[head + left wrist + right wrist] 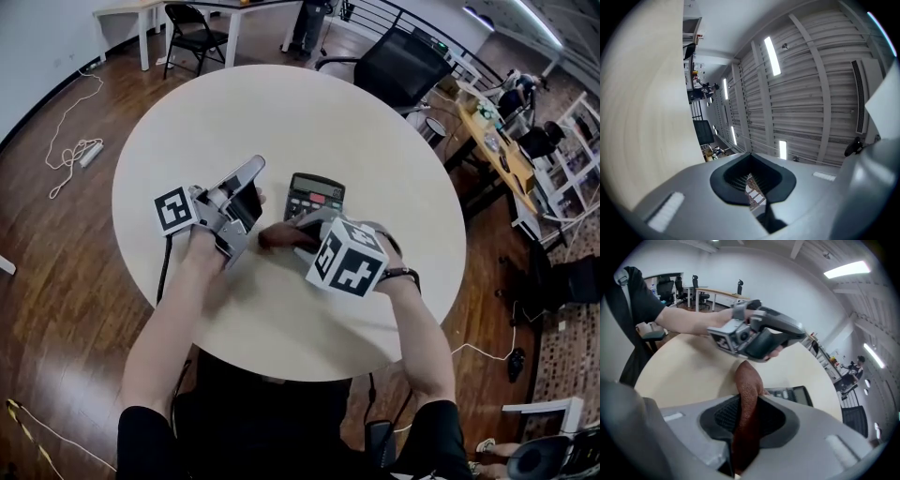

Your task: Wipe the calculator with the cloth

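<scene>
Calculator (314,197): centre frame on table (375,141), near edge hidden behind my right gripper (305,231)
Cloth (747,394): brown, pinched in my right gripper, tail cut off
Left gripper (246,178): clenched on nothing, left of calculator

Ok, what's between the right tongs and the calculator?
Only the brown cloth: the right tongs are shut on it, and its free end pokes out beside the calculator. The right gripper view shows this; whether cloth and calculator touch is unclear.

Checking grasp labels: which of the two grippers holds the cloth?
The right gripper: its jaws pinch the brown cloth, while the left gripper is shut on nothing.
</scene>
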### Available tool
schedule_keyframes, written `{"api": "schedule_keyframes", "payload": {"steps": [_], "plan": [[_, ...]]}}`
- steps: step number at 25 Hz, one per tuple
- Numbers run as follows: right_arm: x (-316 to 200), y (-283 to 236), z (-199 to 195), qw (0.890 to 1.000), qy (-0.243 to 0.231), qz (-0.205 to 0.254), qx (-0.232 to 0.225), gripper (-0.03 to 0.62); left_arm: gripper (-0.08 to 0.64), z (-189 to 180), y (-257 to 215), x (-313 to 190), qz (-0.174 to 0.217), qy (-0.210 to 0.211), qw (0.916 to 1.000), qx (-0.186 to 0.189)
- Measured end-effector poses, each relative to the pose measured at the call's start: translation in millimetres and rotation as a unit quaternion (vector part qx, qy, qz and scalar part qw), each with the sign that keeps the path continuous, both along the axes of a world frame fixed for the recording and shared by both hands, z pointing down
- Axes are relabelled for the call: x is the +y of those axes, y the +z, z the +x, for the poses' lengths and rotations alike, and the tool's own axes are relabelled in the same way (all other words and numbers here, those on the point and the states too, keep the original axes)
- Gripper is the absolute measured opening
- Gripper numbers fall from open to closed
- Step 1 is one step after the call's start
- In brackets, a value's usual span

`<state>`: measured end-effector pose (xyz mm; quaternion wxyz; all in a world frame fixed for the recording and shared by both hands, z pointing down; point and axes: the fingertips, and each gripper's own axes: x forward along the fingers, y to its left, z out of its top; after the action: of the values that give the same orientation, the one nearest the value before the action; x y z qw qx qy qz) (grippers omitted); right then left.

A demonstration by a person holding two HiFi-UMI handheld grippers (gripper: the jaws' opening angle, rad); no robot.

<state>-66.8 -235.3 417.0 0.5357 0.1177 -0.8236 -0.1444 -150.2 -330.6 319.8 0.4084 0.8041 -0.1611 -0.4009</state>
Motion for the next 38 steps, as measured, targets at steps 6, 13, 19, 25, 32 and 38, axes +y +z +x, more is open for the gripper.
{"api": "schedule_keyframes", "payload": {"steps": [6, 13, 19, 25, 32, 38], "plan": [[-14, -19, 23, 0.997, 0.044, 0.000, -0.062, 0.098, 0.005, 1, 1, 1, 0.000, 0.001, 1.0000, -0.004], [-107, -36, 4, 0.985, 0.120, 0.076, -0.095, 0.098, 0.005, -2, 2, -1, 0.004, 0.001, 1.0000, 0.004], [-50, -11, -12, 0.998, 0.039, 0.040, -0.036, 0.098, 0.005, 1, 2, -3, 0.007, 0.001, 1.0000, -0.003], [27, 9, 14, 0.999, -0.016, -0.021, -0.019, 0.098, 0.005, 1, 2, -3, 0.006, 0.002, 0.9999, -0.008], [-64, -45, 65, 0.981, 0.132, 0.063, -0.125, 0.098, 0.005, 3, 2, -2, 0.007, 0.003, 0.9999, -0.010], [-122, -32, 50, 0.980, 0.158, 0.077, -0.098, 0.098, 0.005, 1, 0, -2, 0.010, 0.002, 0.9999, -0.002]]}}
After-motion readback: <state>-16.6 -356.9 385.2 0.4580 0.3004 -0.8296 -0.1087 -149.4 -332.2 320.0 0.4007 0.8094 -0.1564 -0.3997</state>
